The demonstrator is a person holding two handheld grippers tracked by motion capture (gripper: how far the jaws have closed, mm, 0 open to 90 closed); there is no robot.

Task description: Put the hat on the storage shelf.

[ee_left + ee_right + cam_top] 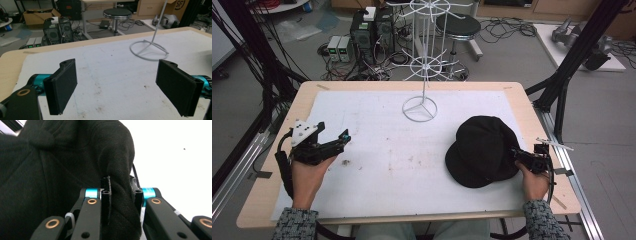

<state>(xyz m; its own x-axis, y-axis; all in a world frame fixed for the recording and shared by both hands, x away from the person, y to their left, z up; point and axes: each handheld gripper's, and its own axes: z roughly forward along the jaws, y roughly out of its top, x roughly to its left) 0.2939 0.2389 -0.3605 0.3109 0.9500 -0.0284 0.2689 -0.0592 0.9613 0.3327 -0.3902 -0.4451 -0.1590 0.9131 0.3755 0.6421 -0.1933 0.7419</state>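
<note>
Table [272,200]: 1 black cap [482,150] pinched by R tongs [120,195], L tongs [117,87] wide open, empty.

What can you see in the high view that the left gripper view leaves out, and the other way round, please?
The high view alone takes in the black cap at the table's right, with the right gripper shut on its edge, and both of the person's hands. The left gripper view alone gives a close look at the left gripper, its two black pads standing wide apart with nothing between them. Both show the white wire rack on its ring base, the white mat, the wooden table, and the round stool beyond.
</note>
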